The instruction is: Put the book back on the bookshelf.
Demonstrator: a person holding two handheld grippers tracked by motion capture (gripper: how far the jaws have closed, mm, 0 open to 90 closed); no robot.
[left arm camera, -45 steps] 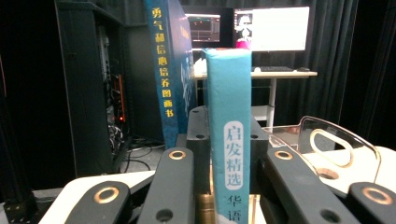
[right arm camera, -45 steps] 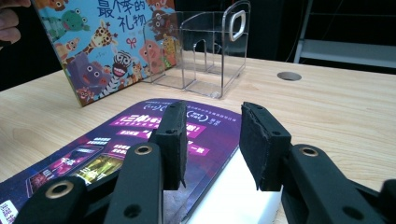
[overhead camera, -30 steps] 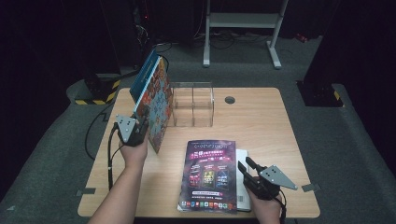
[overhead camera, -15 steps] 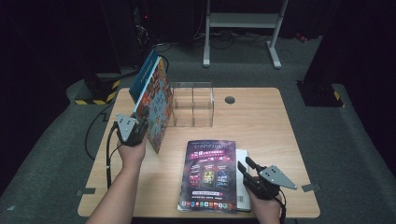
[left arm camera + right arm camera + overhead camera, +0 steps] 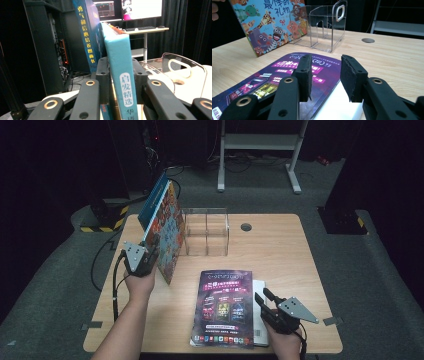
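At the table's left my left gripper (image 5: 150, 257) holds a picture book (image 5: 167, 237) upright and tilted; its cover shows cartoon animals (image 5: 269, 22). In the left gripper view the jaws (image 5: 121, 67) are shut on its teal spine (image 5: 120, 55). A blue book (image 5: 152, 202) with yellow lettering (image 5: 87, 32) leans right behind it. A purple magazine (image 5: 225, 305) lies flat near the front edge, partly over a white book or block (image 5: 258, 285). My right gripper (image 5: 263, 296) rests low at the magazine's right edge, open (image 5: 325, 62), nothing between the pads.
A clear acrylic divider rack (image 5: 206, 232) stands at the table's middle back, just right of the held books. A round cable hole (image 5: 245, 226) lies beside it. The wooden table (image 5: 280, 255) has bare surface on its right half. Dark floor and a white stand lie beyond.
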